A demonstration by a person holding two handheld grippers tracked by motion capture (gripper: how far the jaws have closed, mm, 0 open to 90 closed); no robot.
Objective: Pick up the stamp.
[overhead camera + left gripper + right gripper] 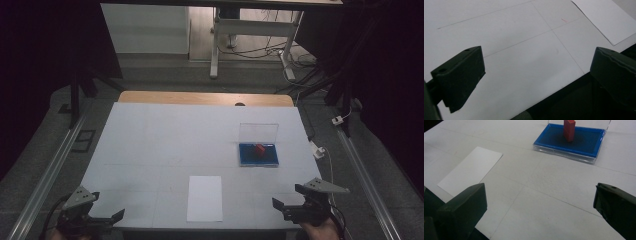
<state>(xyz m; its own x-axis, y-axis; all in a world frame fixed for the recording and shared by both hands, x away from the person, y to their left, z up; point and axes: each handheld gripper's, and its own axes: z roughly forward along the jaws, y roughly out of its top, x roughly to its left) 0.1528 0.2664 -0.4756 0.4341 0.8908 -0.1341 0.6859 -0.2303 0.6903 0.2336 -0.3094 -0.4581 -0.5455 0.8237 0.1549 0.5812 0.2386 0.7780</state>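
At the near edge of the counter (150, 130) two hand-held grippers wait, one at each near corner. The left hand-held gripper (107, 220) sits at the near left corner, its jaws standing wide apart with nothing between them; in the left gripper view they frame bare white surface and the dark drop past the counter's edge. The right hand-held gripper (285, 207) sits at the near right corner, its jaws likewise spread wide and empty. The hands behind both are cut off by the bottom of the high view.

Between them, near the middle of the near edge, lies one white sheet of paper (205, 198), flat.

Farther off, toward the right edge, rests one blue ink pad (250, 159) in a clear case, its transparent lid (258, 133) raised upright at the back and hard to make out. One red stamp (260, 150) stands on the pad; its details are too small to read.
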